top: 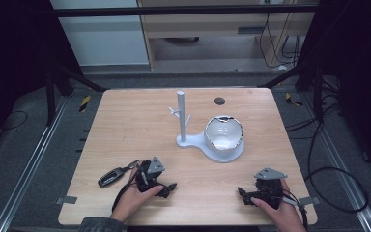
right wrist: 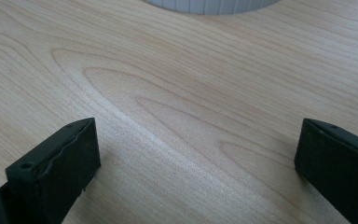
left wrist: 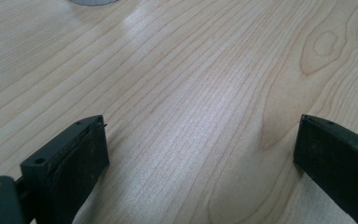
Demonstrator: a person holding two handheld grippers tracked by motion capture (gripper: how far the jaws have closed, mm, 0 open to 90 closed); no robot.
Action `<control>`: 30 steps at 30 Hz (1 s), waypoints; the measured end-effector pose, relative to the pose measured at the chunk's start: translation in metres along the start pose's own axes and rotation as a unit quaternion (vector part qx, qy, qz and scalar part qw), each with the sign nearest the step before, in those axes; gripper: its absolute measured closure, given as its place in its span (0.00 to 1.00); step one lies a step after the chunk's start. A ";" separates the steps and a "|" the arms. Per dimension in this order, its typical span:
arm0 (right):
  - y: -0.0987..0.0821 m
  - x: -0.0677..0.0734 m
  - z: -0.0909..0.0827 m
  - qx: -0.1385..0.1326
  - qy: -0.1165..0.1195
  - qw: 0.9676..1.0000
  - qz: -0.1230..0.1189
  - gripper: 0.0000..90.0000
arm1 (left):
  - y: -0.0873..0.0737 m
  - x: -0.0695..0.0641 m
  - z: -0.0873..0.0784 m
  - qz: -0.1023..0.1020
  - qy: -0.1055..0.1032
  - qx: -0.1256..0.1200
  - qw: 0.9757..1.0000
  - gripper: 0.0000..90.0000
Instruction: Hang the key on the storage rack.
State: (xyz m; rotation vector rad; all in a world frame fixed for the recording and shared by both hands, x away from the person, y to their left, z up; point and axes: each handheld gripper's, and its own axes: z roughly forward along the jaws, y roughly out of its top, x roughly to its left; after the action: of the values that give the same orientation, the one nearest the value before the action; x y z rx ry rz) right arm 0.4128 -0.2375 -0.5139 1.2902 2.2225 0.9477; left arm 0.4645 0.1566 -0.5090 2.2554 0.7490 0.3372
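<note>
A black car key fob (top: 112, 177) with a ring lies on the wooden table (top: 135, 130) at the front left, just left of my left gripper (top: 168, 188). That gripper rests low over the table in a person's hand, its jaws wide apart with bare wood between them (left wrist: 200, 149). My right gripper (top: 244, 194) sits near the front right, held by the other hand, its jaws also spread over bare wood (right wrist: 196, 154). A white stand (top: 182, 118) with a post and small pegs shares a base with a white bowl (top: 223, 133) at the table's middle.
A dark round grommet (top: 219, 101) sits near the table's far edge. Cables (top: 333, 169) trail on the floor to the right. Metal rails run along both sides of the table. A grey edge of the stand's base (right wrist: 214, 5) shows ahead of the right gripper.
</note>
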 end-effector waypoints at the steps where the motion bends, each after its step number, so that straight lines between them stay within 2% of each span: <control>1: 0.000 0.000 0.000 0.000 0.000 1.000 0.001 0.00 | 0.000 0.000 0.000 0.000 0.001 0.000 1.000 0.02; 11: 0.000 0.000 0.000 0.000 0.000 1.000 0.000 0.00 | -0.002 -0.001 -0.002 0.004 -0.002 0.002 1.000 0.02; 17: 0.000 0.000 0.000 0.000 0.000 1.000 0.000 0.00 | -0.001 -0.002 -0.006 0.009 0.005 0.008 1.000 0.04; 20: 0.000 0.000 0.000 0.000 0.000 1.000 0.000 0.00 | 0.000 -0.002 -0.011 0.008 0.005 -0.001 1.000 0.04; 23: 0.000 0.000 0.000 0.000 0.000 1.000 -0.001 0.00 | 0.000 0.000 -0.015 0.008 0.016 -0.003 1.000 0.04; 30: 0.000 0.000 0.000 0.000 0.000 1.000 -0.001 0.00 | -0.003 0.014 -0.029 -0.010 0.050 -0.014 0.999 0.05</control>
State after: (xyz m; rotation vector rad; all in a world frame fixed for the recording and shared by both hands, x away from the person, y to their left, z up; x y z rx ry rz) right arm 0.4132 -0.2373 -0.5139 1.2885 2.2227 0.9484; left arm 0.4616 0.1823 -0.4904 2.2170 0.8128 0.4504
